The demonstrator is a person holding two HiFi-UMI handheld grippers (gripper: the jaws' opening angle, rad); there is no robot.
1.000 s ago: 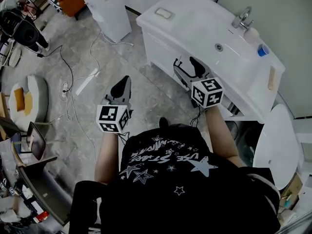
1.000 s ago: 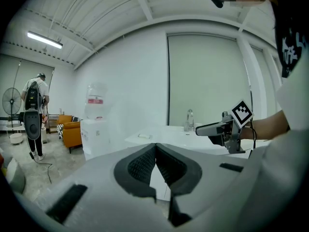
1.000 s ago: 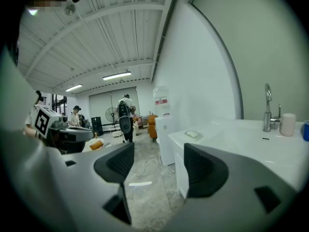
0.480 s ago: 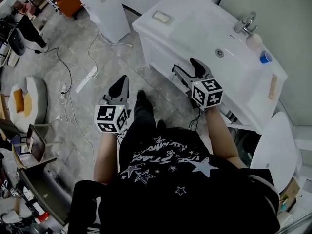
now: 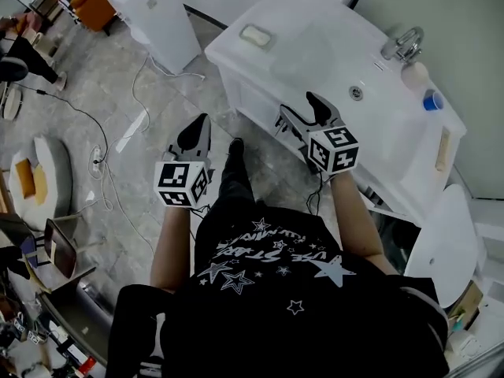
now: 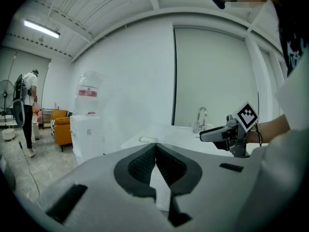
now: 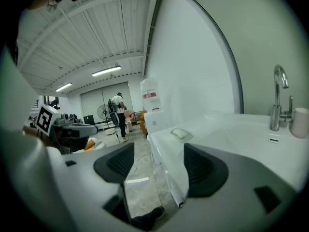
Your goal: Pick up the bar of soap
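The pale bar of soap [image 5: 256,35] lies near the left end of the white vanity counter [image 5: 315,46]. In the right gripper view the soap [image 7: 179,133] shows far ahead, between and beyond the jaws. My right gripper [image 5: 297,105] is open and empty, held in front of the vanity's cabinet face. My left gripper [image 5: 198,126] is shut on nothing, over the floor to the left of the vanity. From the left gripper view the soap [image 6: 148,139] sits just above the closed tips, and the right gripper [image 6: 227,133] shows at the right.
A faucet [image 5: 402,44], a basin drain [image 5: 357,93], a pale cup [image 5: 415,73] and a blue cup [image 5: 429,101] are at the counter's right end. A water dispenser [image 5: 153,14] stands left of the vanity. Cables [image 5: 118,132] trail across the floor. A person [image 7: 117,111] stands far off.
The person holding the grippers has stepped forward, one foot now showing between the grippers. The vanity and soap are closer. Both grippers keep their states.
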